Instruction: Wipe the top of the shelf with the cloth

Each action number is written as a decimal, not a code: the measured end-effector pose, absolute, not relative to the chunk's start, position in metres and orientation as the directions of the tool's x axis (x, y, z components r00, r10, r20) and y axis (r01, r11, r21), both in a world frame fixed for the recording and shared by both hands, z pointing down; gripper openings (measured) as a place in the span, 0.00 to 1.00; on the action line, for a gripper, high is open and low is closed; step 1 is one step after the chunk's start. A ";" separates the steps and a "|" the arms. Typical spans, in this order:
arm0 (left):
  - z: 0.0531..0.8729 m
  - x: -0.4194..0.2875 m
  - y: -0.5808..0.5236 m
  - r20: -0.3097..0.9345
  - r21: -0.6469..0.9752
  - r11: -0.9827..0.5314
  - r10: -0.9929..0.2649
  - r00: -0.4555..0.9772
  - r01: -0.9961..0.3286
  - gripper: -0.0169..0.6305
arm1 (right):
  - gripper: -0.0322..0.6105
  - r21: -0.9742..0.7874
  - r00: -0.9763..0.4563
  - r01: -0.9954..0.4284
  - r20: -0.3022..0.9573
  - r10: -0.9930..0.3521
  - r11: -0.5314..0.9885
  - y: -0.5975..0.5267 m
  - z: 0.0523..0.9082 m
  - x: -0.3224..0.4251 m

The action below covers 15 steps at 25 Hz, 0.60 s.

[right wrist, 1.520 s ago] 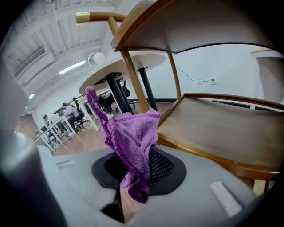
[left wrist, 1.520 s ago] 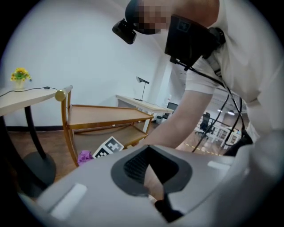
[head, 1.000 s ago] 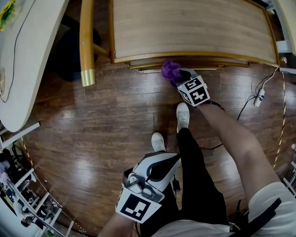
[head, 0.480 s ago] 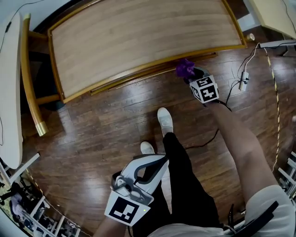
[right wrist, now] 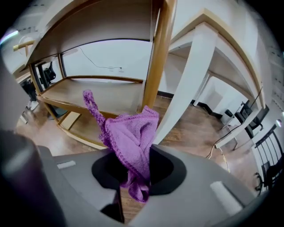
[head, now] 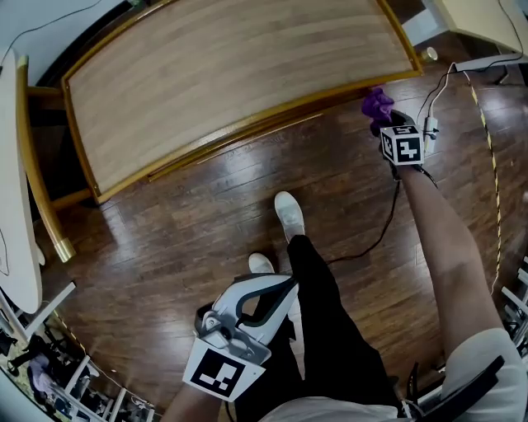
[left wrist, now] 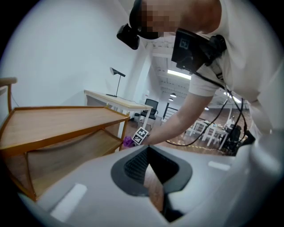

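Shifted right to the shelf (head: 247, 74) corner, right hand-held gripper (head: 386, 122) clamps purple cloth (head: 377, 103); left hand-held gripper (head: 285, 288) closed, empty; wiping apparently unstarted.

Shelf top (head: 239, 74), upper ctr of head view, was left bare, open from above. Right side was hemmed by pale table (head: 487, 21) & black floor cable (head: 384, 231); left edge by chair frame (head: 37, 189).
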<state>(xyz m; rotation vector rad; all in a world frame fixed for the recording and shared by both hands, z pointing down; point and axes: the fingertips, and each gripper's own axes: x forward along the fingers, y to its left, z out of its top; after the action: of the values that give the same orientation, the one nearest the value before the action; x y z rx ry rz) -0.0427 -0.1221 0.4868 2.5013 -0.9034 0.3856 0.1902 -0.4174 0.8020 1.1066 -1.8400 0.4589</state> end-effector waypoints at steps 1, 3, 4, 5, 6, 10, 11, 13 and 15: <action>0.485 -0.043 -0.123 0.400 0.315 -0.679 -0.538 0.742 -0.663 0.05 | 0.20 0.107 -0.209 -0.836 0.845 -0.492 0.538 -0.409 0.803 0.180; 0.480 -0.046 -0.122 0.391 0.310 -0.672 -0.555 0.734 -0.673 0.05 | 0.20 0.050 -0.276 -0.812 0.845 -0.458 0.582 -0.383 0.806 0.147; 0.478 -0.048 -0.121 0.383 0.310 -0.670 -0.561 0.734 -0.674 0.05 | 0.20 0.021 -0.312 -0.788 0.847 -0.430 0.615 -0.365 0.807 0.128; 0.477 -0.052 -0.118 0.376 0.311 -0.668 -0.567 0.733 -0.676 0.05 | 0.20 -0.009 -0.350 -0.757 0.850 -0.394 0.654 -0.344 0.809 0.106; 0.477 -0.056 -0.115 0.372 0.311 -0.664 -0.574 0.730 -0.680 0.05 | 0.20 -0.042 -0.389 -0.716 0.853 -0.348 0.697 -0.322 0.813 0.080; 0.480 -0.086 -0.098 0.385 0.294 -0.609 -0.629 0.675 -0.736 0.05 | 0.20 -0.191 -0.552 -0.480 0.825 -0.125 0.856 -0.233 0.828 -0.057; 0.480 -0.094 -0.092 0.387 0.291 -0.593 -0.645 0.659 -0.751 0.05 | 0.20 -0.218 -0.580 -0.422 0.811 -0.077 0.880 -0.215 0.828 -0.093; 0.478 -0.111 -0.080 0.385 0.296 -0.553 -0.677 0.627 -0.779 0.05 | 0.20 -0.260 -0.624 -0.324 0.781 0.001 0.910 -0.186 0.824 -0.160; 0.478 -0.127 -0.068 0.391 0.304 -0.507 -0.706 0.590 -0.807 0.05 | 0.20 -0.289 -0.658 -0.247 0.750 0.059 0.925 -0.166 0.818 -0.218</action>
<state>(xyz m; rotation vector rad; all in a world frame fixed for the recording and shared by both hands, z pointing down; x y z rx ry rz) -0.1275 -0.0679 0.4778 2.3667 -1.2073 0.2990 -0.2183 -0.1657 0.8184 0.1328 -2.2448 0.4687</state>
